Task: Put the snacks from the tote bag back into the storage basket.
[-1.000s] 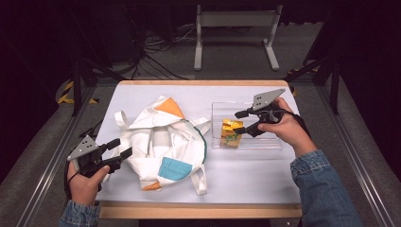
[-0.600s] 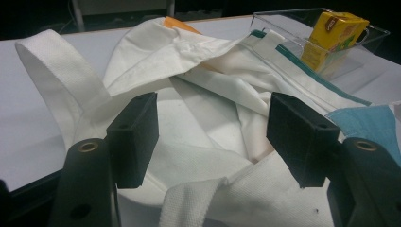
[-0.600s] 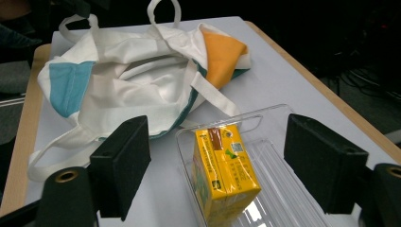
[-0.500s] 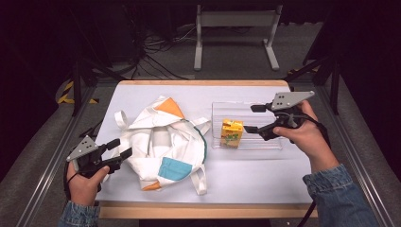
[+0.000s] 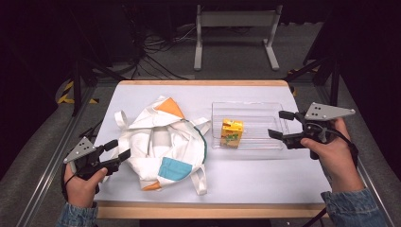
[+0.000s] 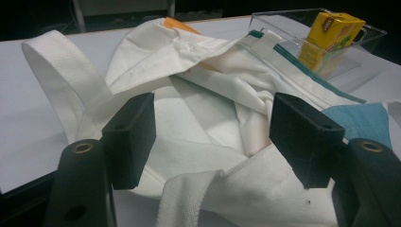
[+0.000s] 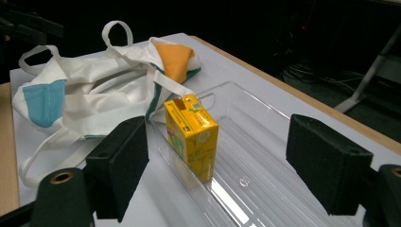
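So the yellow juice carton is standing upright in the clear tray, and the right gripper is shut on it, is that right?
Not quite. The yellow juice carton does stand upright in the clear tray, but the right gripper is not shut on it. The right gripper view shows its jaws wide open, short of the carton and touching nothing.

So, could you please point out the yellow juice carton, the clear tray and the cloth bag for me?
yellow juice carton (image 7: 191, 137), right gripper view, front face.
clear tray (image 5: 265, 106), high view, bare far rim.
cloth bag (image 5: 163, 142), high view, white middle panel.
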Demonstrator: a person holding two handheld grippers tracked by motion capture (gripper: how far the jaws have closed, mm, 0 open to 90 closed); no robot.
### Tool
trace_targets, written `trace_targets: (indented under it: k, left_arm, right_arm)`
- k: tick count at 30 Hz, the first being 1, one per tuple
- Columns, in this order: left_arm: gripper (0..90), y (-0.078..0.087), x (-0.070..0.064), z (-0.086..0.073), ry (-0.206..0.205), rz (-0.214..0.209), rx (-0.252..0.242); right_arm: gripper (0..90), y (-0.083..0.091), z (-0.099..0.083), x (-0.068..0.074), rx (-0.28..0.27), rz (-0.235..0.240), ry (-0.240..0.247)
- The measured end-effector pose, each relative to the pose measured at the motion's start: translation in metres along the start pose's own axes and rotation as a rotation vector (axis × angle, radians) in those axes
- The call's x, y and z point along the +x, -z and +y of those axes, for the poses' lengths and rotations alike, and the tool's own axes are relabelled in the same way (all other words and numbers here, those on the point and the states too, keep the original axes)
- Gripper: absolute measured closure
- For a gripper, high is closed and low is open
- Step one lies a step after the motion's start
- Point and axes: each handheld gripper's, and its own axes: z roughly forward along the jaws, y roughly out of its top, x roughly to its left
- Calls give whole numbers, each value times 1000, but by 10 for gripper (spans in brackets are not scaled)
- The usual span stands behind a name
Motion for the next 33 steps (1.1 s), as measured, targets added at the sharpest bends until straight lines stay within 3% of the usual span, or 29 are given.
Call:
trace_targets:
  k: [3, 5, 8, 9, 11, 13, 14, 15, 21, 27, 33]
  left_arm:
    - [329, 0, 0, -1, 3, 0, 5]
    - [321, 0, 1, -3, 4, 1, 3]
    - [311, 2, 2, -5, 5, 4, -1]
    - [313, 3, 2, -7, -3, 16, -8]
    - [328, 3, 1, -8, -37, 39, -14]
    - [327, 3, 0, -8, -37, 25, -11]
    - [325, 2, 0, -8, -37, 25, -10]
    - [325, 1, 0, -9, -38, 27, -7]
    - [324, -2, 2, -12, -17, 22, -4]
    - [325, -4, 3, -15, -9, 26, 1]
    - [324, -8, 4, -18, -3, 28, 8]
  right_arm:
    - [219, 5, -7, 0, 24, -22, -6]
    - [204, 10, -13, 1, 33, -37, -35]
    - [204, 15, -23, 3, 25, -47, -47]
    - [204, 16, -28, 4, 19, -43, -51]
    - [204, 19, -40, 6, 5, -10, -10]
    - [204, 18, -52, 5, -52, 9, -43]
    - [204, 15, -58, 4, -41, 20, -59]
    - [204, 14, -62, 4, -12, 15, -59]
    - [219, 11, -82, 11, 24, -87, -111]
    - [215, 10, -101, 16, 9, -161, -167]
    - [215, 5, -117, 19, 15, -153, -161]
